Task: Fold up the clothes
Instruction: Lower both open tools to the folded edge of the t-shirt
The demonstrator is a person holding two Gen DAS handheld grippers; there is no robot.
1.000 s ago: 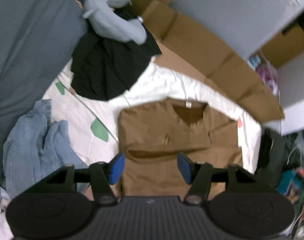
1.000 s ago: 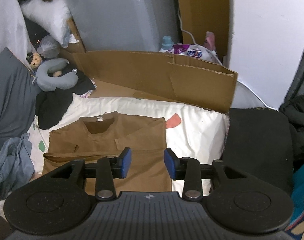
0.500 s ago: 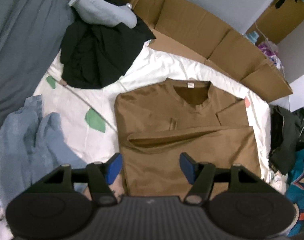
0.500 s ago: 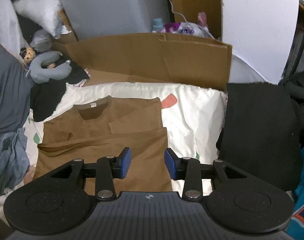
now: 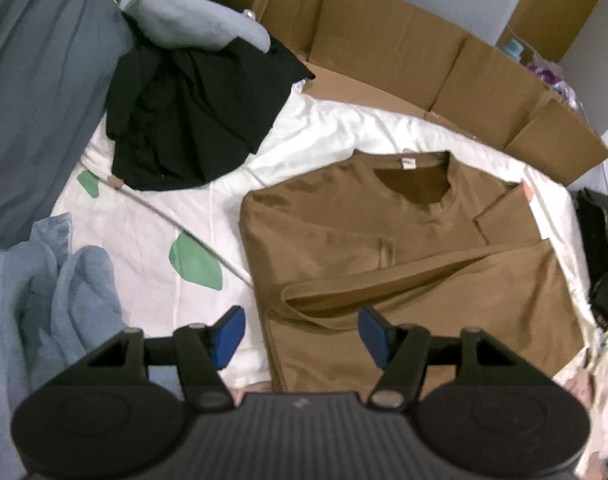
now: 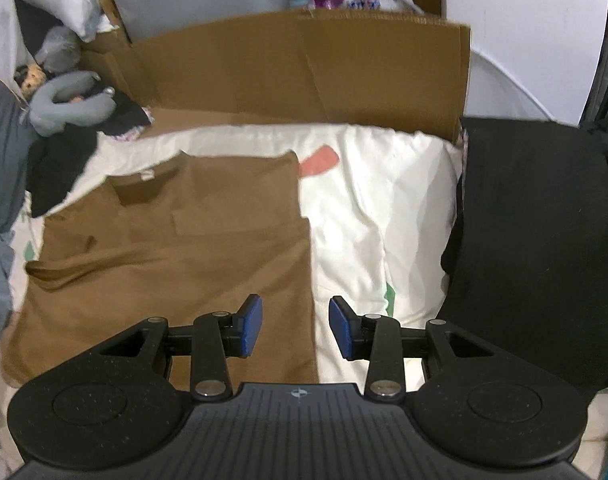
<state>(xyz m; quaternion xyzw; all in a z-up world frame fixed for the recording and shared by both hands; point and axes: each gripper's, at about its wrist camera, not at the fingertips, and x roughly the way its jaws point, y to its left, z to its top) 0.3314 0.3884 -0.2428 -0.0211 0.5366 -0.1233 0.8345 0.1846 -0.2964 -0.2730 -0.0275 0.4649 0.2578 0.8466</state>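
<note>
My left tongs point(image 5: 301, 330): they are open. The blue pads point(image 5: 228, 331) grab nothing. They hang over the near left corner of the shirt.
My right tongs point(image 6: 295, 326): they are open too, with nothing between the blue pads point(image 6: 251, 325). The shirt's right edge runs under the gap.
Brown T-shirt point(image 5: 404, 260): it lies flat on the bed in front of me. The neck with its small white tag points away from me. The bottom part is folded up over the middle, and a sleeve is tucked in on the right side.
White sheet point(image 6: 368, 200): it is under the shirt. It has green leaf shapes and a pink spot on it.
Black clothes point(image 5: 191, 112): a crumpled pile sits far to the left of the shirt, not touching it.
Grey neck pillow point(image 5: 183, 16): it rests on top of the black pile.
Blue clothes point(image 5: 51, 288): a soft heap lies near my left tongs, left of the shirt.
Cardboard point(image 6: 304, 68): a big brown sheet stands along the far side of the bed.
Black cloth point(image 6: 532, 232): it lies flat on the right, well apart from the shirt.
</note>
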